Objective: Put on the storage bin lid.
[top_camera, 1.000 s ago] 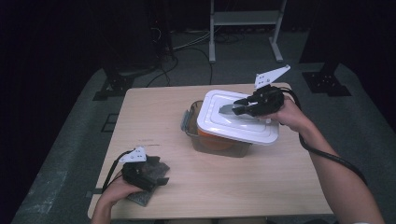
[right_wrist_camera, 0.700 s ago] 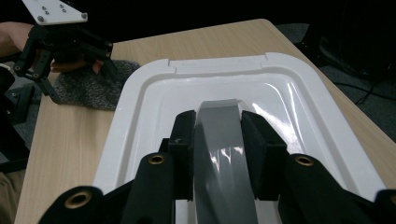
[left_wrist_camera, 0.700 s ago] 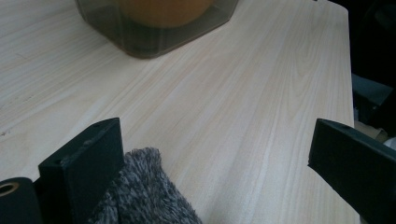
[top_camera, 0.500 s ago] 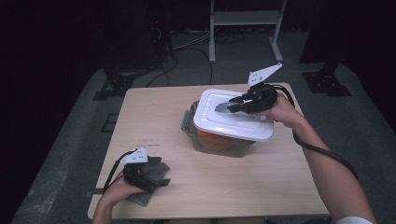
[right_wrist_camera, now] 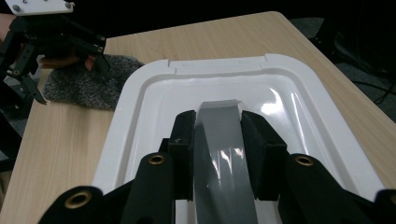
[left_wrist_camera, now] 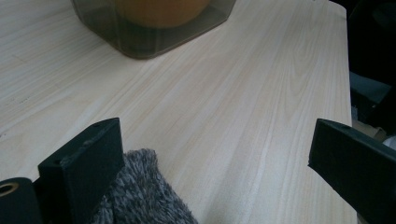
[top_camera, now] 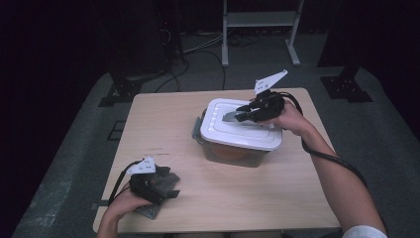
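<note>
A white lid with a grey handle lies over a clear smoky container at the table's right of centre. My right gripper is shut on that handle, its jaws pressing both sides. Something orange sits inside the container. At the front left, my left gripper rests open on a grey woolly cloth; in the left gripper view the cloth lies by one jaw, with nothing between the wide jaws.
The wooden table has bare room left of the container and along the front. A white metal rack, cables and dark stand feet are on the floor behind. The table's right edge is near the container.
My right gripper has carried the lid a little left and down, from tilted and offset to lying over the container. The left gripper and cloth have stayed put.
</note>
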Tool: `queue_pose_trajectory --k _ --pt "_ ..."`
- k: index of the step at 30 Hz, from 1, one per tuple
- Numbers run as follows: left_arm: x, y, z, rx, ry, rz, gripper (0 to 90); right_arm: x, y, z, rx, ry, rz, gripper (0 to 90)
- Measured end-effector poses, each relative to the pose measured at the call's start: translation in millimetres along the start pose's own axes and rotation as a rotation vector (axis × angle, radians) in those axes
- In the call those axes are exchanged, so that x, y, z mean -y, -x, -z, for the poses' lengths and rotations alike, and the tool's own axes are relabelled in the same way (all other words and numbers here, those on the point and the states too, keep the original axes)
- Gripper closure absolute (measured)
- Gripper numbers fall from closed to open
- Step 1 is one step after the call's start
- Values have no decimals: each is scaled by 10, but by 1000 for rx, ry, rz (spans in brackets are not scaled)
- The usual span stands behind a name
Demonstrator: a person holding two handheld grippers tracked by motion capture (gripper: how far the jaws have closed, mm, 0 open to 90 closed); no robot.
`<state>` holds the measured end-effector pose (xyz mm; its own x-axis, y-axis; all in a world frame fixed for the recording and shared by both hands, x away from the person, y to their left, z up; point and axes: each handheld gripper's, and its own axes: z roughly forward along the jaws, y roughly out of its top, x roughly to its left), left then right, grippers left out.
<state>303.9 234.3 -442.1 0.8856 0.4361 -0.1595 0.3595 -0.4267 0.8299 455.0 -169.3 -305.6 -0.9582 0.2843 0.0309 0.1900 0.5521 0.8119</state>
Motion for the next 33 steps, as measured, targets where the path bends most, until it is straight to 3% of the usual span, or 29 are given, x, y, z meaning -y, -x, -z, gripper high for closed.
queue_pose_trajectory --k 14,33 --pt "11 1 12 0 1 5 25 23 25 -214 -33 -11 9 656" --pt "21 6 21 1 3 11 24 120 96 -323 -63 -14 -7 654"
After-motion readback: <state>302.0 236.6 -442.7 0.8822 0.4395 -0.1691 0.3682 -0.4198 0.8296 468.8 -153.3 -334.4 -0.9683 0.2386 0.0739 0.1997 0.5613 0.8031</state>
